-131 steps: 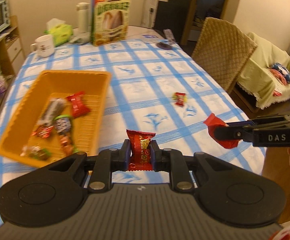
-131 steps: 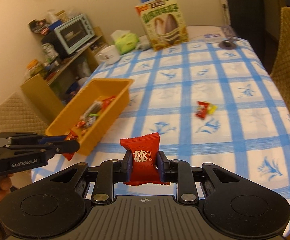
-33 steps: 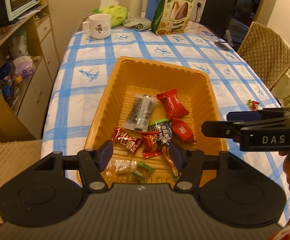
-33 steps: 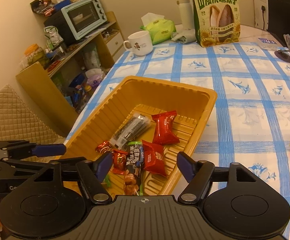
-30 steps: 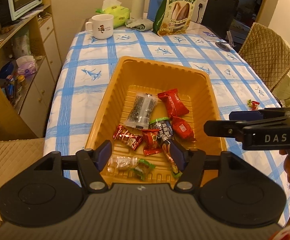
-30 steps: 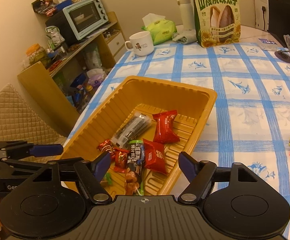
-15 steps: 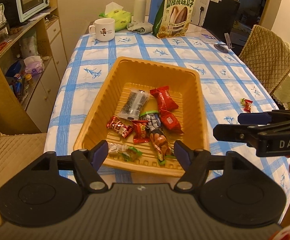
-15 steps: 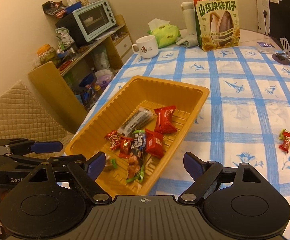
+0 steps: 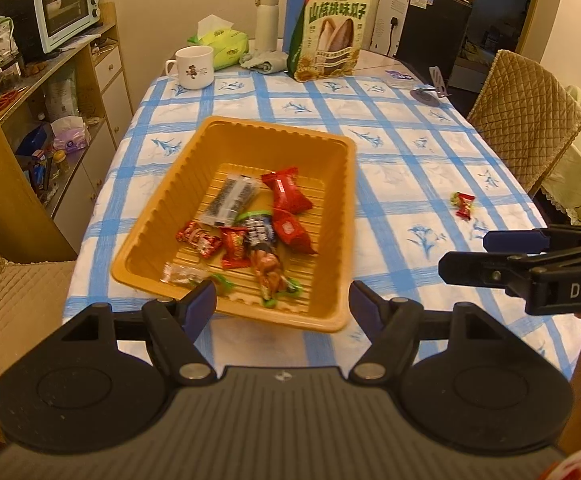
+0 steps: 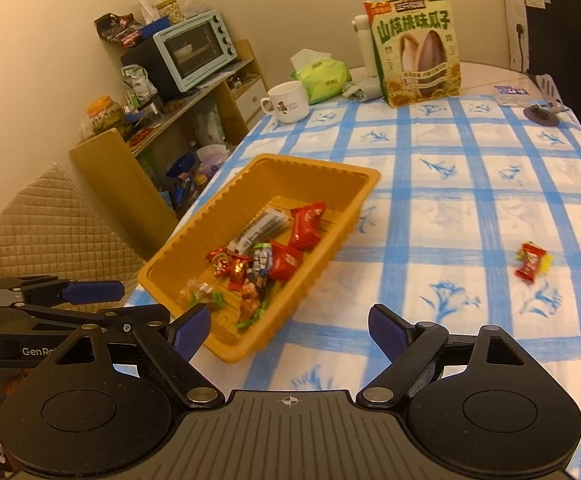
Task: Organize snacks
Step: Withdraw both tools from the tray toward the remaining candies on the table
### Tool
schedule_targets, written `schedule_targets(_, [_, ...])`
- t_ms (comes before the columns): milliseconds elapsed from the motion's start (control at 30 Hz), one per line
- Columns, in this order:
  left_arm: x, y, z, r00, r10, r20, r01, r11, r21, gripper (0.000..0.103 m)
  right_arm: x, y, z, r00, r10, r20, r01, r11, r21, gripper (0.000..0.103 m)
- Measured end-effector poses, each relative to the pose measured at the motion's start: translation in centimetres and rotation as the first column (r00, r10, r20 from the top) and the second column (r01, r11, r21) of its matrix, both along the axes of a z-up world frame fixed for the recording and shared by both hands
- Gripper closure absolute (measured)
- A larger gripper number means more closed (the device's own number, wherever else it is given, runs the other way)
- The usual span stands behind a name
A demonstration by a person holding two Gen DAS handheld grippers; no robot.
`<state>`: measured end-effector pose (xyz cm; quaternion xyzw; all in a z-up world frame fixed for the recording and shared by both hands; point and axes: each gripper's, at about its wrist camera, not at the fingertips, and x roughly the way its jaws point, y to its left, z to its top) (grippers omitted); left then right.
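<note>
An orange tray (image 9: 158, 208) (image 10: 210, 224) sits on the blue-checked tablecloth and holds several wrapped snacks, among them a red packet (image 9: 286, 195) (image 10: 306, 226) and a dark striped bar (image 9: 230, 200). One red candy (image 9: 463, 205) (image 10: 532, 266) lies loose on the cloth to the right of the tray. My left gripper (image 9: 282, 306) is open and empty, above the tray's near edge. My right gripper (image 10: 290, 326) is open and empty, near the tray's near right corner; it also shows at the right of the left wrist view (image 9: 486, 256).
A large sunflower-seed bag (image 9: 330, 32) (image 10: 416, 48), a white mug (image 9: 192, 67), a green tissue pack (image 9: 220, 42) and a white flask (image 9: 266, 20) stand at the table's far end. A shelf with a toaster oven (image 9: 62, 6) is left. A quilted chair (image 9: 522, 120) is right.
Both grippers held red candies 4.4 s ago; those candies now lie in the tray. Over the last second both open grippers have drawn back and up from the tray.
</note>
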<state>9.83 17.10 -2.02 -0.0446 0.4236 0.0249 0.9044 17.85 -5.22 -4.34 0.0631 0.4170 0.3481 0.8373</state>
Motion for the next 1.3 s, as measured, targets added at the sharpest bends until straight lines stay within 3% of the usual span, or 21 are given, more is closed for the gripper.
schedule_targets(667, [-0.4, -11.3, -2.1, 0.995, -0.089, -0.043, 0.087, 0.995, -0.049, 0.032, -1.0, -13.1, -3.1, 0.992, -0.097, -0.082, 0.093, 0.994, -0.054, 0.017])
schedule_targets(1200, [6.0, -19.2, -5.4, 0.973, -0.23, -0.017, 0.229, 0.973, -0.036, 0.033, 1.9, -20.4, -5.9, 0.959, -0.271, -0.078, 0.261, 0.958, -0.119, 0.017])
schedule_targets(1300, [7.5, -20.2, -6.2, 0.966, -0.257, -0.014, 0.256, 0.966, -0.027, 0.037, 2.6, -21.3, -6.3, 0.952, -0.299, -0.064, 0.289, 0.948, -0.13, 0.017])
